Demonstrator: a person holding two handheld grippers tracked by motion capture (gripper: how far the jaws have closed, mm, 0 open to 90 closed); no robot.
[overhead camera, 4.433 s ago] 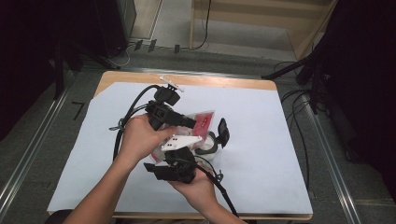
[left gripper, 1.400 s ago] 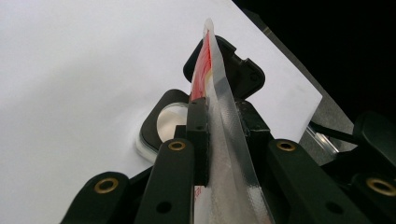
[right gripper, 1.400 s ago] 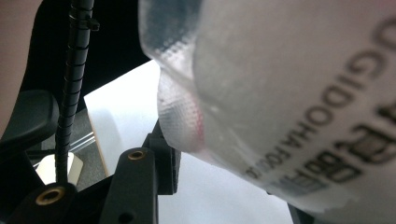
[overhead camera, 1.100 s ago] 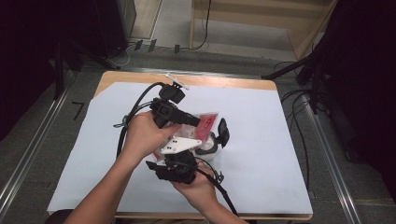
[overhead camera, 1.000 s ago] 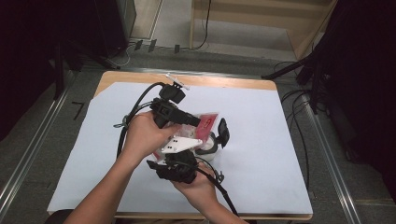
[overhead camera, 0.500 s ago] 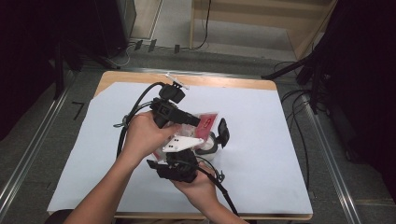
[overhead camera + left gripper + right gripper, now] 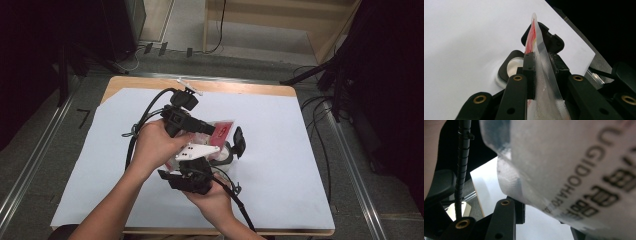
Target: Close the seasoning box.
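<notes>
A clear plastic bag (image 7: 220,131) with a red part and a see-through strip along its edge (image 7: 541,57) is held up just above the middle of the surface (image 7: 280,150). Black letters are printed on its pale side (image 7: 584,170). The bag is pinched between the jaws of the left tool (image 7: 543,72), as is seen in the left gripper view. In the right gripper view the bag is seen against the jaws of the right tool (image 7: 544,220), but it cannot be told if it is squeezed there. A round black thing with a clear middle (image 7: 511,67) is seen under the bag. The surface is covered with white paper, with a wooden rim (image 7: 240,86) at the far side. A grey floor (image 7: 45,130) and black cables (image 7: 320,145) are seen around it.
</notes>
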